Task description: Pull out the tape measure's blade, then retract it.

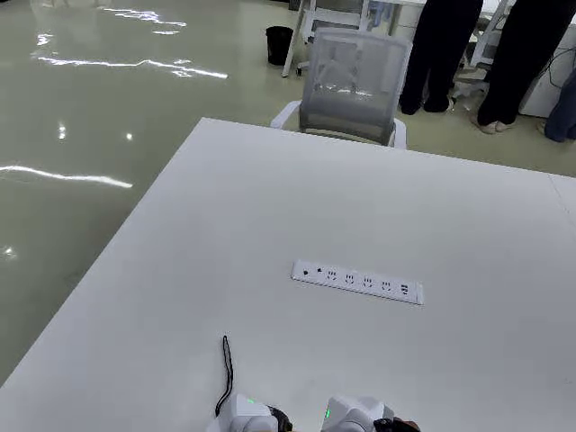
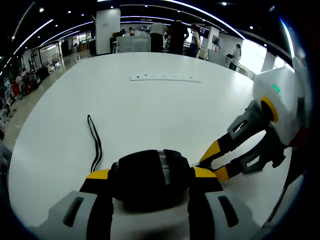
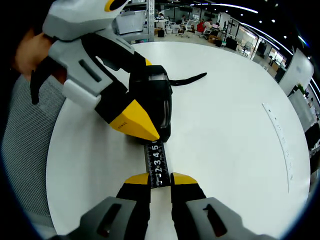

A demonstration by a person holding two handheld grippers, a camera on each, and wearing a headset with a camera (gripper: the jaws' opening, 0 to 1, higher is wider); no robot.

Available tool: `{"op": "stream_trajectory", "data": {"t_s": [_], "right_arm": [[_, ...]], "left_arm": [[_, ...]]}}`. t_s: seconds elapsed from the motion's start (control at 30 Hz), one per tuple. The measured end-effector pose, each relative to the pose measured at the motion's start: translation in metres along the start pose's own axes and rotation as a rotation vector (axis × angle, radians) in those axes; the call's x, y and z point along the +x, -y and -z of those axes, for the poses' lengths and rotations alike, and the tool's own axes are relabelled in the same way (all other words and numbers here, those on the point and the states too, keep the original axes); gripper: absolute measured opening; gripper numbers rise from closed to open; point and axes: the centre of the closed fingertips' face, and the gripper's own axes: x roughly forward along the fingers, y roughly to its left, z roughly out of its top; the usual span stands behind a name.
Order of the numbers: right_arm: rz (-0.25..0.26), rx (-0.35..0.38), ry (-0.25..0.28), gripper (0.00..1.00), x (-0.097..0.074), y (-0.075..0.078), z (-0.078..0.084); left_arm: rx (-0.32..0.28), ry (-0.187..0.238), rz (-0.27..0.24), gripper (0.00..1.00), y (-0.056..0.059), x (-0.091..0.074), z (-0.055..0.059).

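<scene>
At the near edge of the table, left gripper view first: the left gripper is clamped across the black tape measure. One yellow tip sits on each side of the case, pinning it to the tabletop. Reads as an anchor so the case can't drag when the blade goes out. The wrist strap lies loose to the left, away from the jaws. The right gripper comes in from the right, tips right at the case mouth. The power strip sits far out, well apart.

Right gripper view: jaws pinched tight on the end of the blade, which runs straight from the case to the tips. A short numbered stretch is out, so I'd call the pull barely begun. The grip is in line with the blade. Makes sense: a straight pull shouldn't kink it or cock the case.

Head view: white tops of both grippers at the near edge. The strap runs toward the far side from the left one. Power strip mid-table, a chair past the far edge. Looks like plenty of room to draw the blade rightward.

Risk as I see it: the blade end slips out of the pinch and snaps back. The retract wants a controlled feed-in.
</scene>
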Motion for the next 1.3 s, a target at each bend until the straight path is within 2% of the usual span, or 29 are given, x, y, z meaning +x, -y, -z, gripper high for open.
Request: {"op": "stream_trajectory", "data": {"t_s": [0.97, 1.3], "right_arm": [[-0.010, -0.028, 0.031, 0.13, 0.013, -0.003, -0.022], [-0.027, -0.013, 0.060, 0.13, 0.014, -0.005, -0.026]], "left_arm": [[-0.006, -0.006, -0.001, 0.57, 0.000, 0.001, 0.000], [-0.008, -0.004, -0.002, 0.57, -0.001, 0.001, 0.000]]}}
